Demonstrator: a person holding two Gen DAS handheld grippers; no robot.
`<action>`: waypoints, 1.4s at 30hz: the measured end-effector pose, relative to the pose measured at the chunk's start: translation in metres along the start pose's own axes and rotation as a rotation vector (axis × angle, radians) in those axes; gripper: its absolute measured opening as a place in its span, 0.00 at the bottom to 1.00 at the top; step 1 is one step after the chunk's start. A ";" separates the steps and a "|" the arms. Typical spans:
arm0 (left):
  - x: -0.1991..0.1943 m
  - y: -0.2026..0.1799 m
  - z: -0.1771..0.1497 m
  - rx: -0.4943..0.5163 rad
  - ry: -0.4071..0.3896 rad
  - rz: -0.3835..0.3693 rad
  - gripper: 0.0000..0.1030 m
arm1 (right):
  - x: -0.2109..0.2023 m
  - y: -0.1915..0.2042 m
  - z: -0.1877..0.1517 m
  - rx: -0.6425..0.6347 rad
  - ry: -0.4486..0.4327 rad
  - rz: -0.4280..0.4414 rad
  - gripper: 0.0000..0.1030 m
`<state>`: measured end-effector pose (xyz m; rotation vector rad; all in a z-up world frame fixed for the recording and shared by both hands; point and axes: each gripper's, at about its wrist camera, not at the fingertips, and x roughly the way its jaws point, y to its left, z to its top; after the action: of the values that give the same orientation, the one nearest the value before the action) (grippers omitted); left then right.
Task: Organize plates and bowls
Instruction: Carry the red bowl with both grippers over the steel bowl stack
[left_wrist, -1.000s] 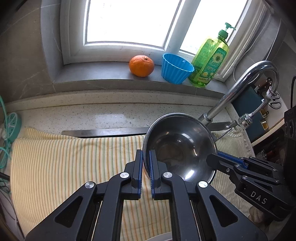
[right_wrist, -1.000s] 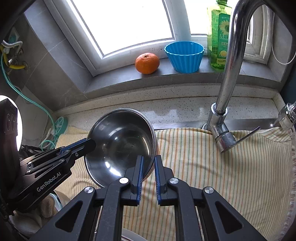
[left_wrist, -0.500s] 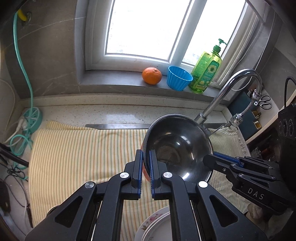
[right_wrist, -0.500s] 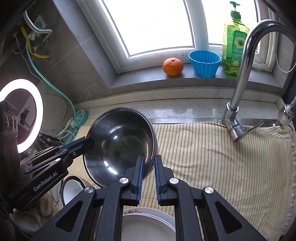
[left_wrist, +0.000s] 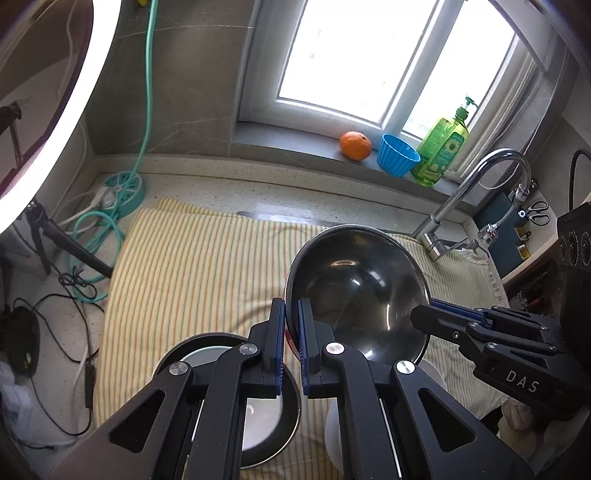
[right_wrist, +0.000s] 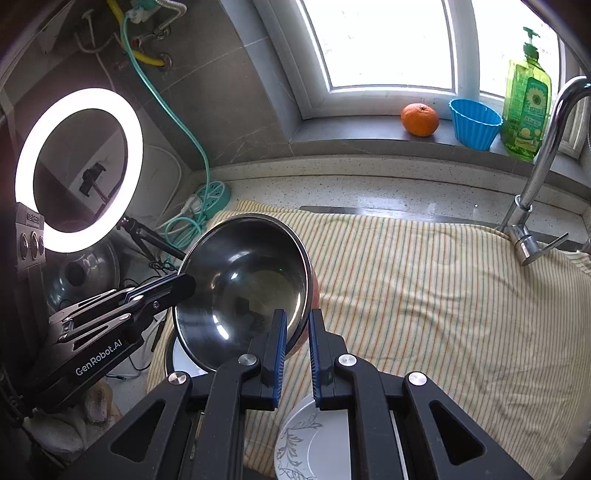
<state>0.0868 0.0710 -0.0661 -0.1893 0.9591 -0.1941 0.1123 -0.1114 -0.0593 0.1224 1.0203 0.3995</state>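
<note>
Both grippers carry the steel bowl above the striped cloth: the left gripper and right gripper are each clamped on its rim. Mid-transfer, I judge; next, lower it onto the dark-rimmed bowl below the left gripper.

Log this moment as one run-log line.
stage: carry | held: steel bowl | left tool: shut on rim | right tool: shut on rim | below: striped towel, floral plate

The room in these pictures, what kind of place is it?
Most likely a home kitchen, at the sink: a curved faucet, a dish soap bottle on the windowsill, and a steel bowl held over a striped towel.
</note>
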 end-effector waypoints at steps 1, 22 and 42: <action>-0.002 0.005 -0.003 -0.007 0.000 0.006 0.05 | 0.003 0.006 -0.002 -0.009 0.006 0.003 0.10; -0.004 0.076 -0.058 -0.125 0.070 0.059 0.05 | 0.070 0.073 -0.037 -0.107 0.148 -0.001 0.10; 0.009 0.089 -0.073 -0.154 0.123 0.051 0.06 | 0.094 0.081 -0.049 -0.117 0.201 -0.026 0.10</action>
<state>0.0389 0.1496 -0.1362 -0.2970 1.1010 -0.0860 0.0921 -0.0051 -0.1374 -0.0374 1.1925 0.4534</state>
